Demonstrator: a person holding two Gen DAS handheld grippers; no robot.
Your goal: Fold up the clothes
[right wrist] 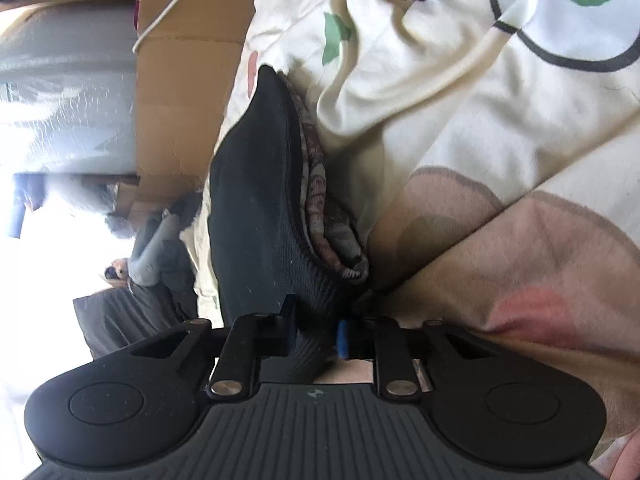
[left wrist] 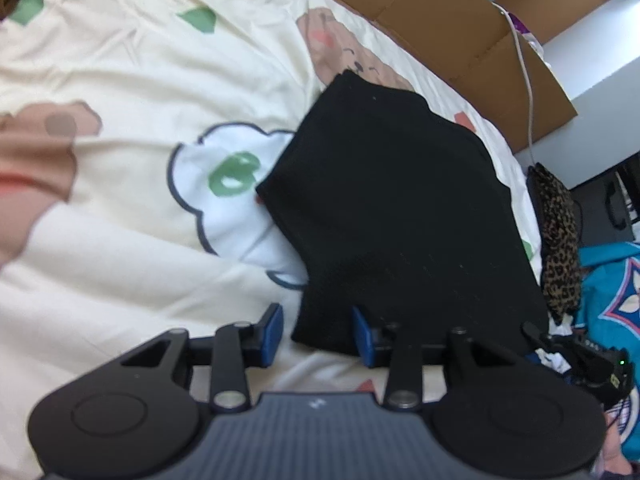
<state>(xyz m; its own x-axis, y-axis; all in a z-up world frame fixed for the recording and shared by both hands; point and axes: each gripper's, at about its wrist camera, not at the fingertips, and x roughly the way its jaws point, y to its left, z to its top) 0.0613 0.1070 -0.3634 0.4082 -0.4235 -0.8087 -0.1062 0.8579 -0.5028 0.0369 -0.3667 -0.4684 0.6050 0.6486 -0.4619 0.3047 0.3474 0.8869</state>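
A black garment lies folded flat on the cream bear-print bedsheet. My left gripper stands open at its near corner. The cloth's edge lies between the blue pads, and the left pad is clear of it. In the right wrist view the same black garment rises in a raised fold, with a patterned grey-brown layer beneath it. My right gripper is shut on that black fold, with its pads pinching the cloth.
A cardboard box with a white cable over it borders the bed's far side. A leopard-print item and a teal garment lie at the right edge. The bedsheet is rumpled into ridges beside the right gripper.
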